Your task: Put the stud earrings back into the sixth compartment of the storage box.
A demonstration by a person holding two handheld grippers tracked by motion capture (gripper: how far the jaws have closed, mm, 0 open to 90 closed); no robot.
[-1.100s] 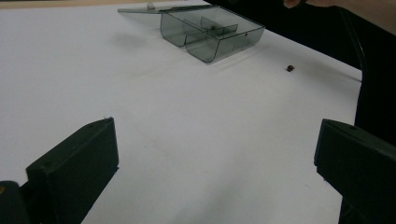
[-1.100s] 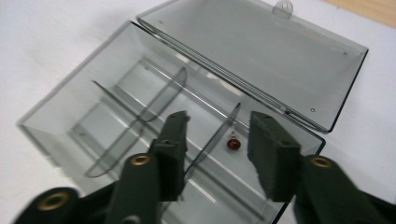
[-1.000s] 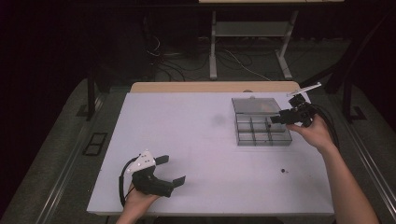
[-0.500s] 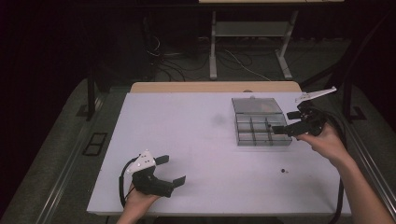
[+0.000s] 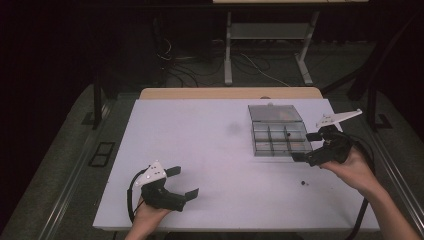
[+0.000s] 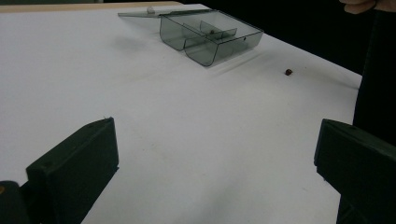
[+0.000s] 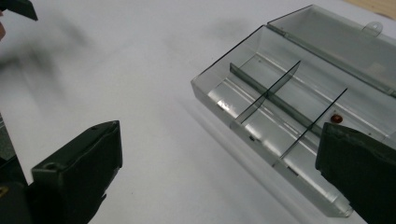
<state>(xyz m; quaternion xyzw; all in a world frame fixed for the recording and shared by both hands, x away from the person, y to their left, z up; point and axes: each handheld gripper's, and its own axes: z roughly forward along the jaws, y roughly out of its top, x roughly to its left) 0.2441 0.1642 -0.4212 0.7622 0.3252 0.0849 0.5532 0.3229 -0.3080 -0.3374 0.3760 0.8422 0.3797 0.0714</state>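
The worktop (image 5: 210,150) is brightly and evenly lit from above while the surrounding room is nearly black. Shadows are soft and faint. In the right gripper view the upper left is motion-blurred; the near jaws look soft.

Smoky grey clear box (image 5: 278,136), white table (image 5: 200,150), small reddish-brown bead (image 7: 335,119), black jaws
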